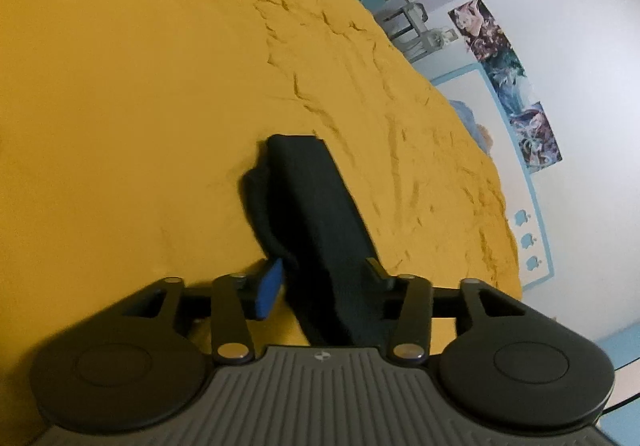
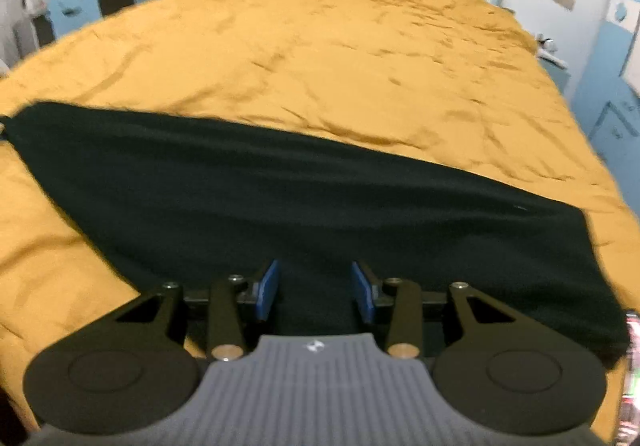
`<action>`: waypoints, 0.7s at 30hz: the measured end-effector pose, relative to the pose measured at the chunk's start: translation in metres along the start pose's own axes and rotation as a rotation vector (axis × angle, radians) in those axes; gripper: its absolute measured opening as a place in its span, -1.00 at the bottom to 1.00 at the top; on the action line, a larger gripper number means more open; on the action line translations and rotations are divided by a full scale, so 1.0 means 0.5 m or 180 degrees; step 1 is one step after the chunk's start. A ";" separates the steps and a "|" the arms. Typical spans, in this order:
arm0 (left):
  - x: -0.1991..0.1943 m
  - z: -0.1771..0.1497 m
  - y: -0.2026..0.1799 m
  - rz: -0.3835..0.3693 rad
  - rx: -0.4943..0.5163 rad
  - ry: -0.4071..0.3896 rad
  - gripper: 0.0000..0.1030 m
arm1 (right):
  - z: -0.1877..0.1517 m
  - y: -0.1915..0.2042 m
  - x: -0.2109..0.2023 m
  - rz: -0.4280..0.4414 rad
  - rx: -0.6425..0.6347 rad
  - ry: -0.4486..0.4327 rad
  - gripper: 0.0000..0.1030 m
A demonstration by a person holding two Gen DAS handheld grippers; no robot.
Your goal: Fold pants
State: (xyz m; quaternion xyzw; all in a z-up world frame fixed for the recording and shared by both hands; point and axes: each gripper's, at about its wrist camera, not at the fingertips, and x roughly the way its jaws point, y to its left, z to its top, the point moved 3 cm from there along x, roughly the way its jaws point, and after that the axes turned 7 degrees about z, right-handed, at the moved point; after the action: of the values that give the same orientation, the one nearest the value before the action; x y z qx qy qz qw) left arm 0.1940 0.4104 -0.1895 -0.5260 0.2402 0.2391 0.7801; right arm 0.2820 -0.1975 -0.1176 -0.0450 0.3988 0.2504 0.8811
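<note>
The dark pants lie flat as a long band across the yellow bed, already narrowed lengthwise, I judge. My left claw stands released, its pads clear on either side of a narrow end of the cloth that runs between them. My right claw hovers parted over the near edge; whether its pads touch the fabric I cannot tell through the blur. The next move calls for both claws to pinch one end and carry it over the other.
</note>
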 end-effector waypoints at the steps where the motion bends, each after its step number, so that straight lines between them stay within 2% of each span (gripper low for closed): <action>1: -0.003 -0.002 -0.003 0.0009 -0.0033 -0.0019 0.13 | 0.009 0.016 0.006 0.0052 -0.0003 -0.0045 -0.29; 4: -0.015 -0.010 -0.008 0.0053 -0.0061 -0.0078 0.15 | 0.028 0.068 0.035 0.0262 -0.0006 -0.0154 -0.29; 9: -0.010 -0.025 -0.030 0.0347 0.0347 -0.0022 0.16 | 0.072 0.166 0.106 0.0410 -0.0012 -0.0167 -0.29; 13: 0.005 -0.033 -0.029 0.0483 0.0463 0.0045 0.20 | 0.125 0.250 0.164 0.0574 -0.0033 -0.0215 -0.29; 15: 0.013 -0.032 -0.031 0.0536 0.0486 0.0098 0.26 | 0.153 0.288 0.205 0.0588 -0.0078 -0.0169 -0.29; 17: 0.013 -0.031 -0.031 0.0488 0.0424 0.0124 0.48 | 0.183 0.308 0.256 0.0539 -0.0044 -0.0032 -0.29; 21: 0.008 -0.035 -0.027 0.0467 0.0484 0.0177 0.52 | 0.267 0.309 0.329 0.0396 0.0127 -0.0090 -0.29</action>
State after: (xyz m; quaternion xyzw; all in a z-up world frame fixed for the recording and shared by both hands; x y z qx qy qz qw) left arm 0.2032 0.3900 -0.1882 -0.4527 0.3171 0.2619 0.7912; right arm 0.3909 0.0411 -0.1278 0.0010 0.3933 0.2972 0.8701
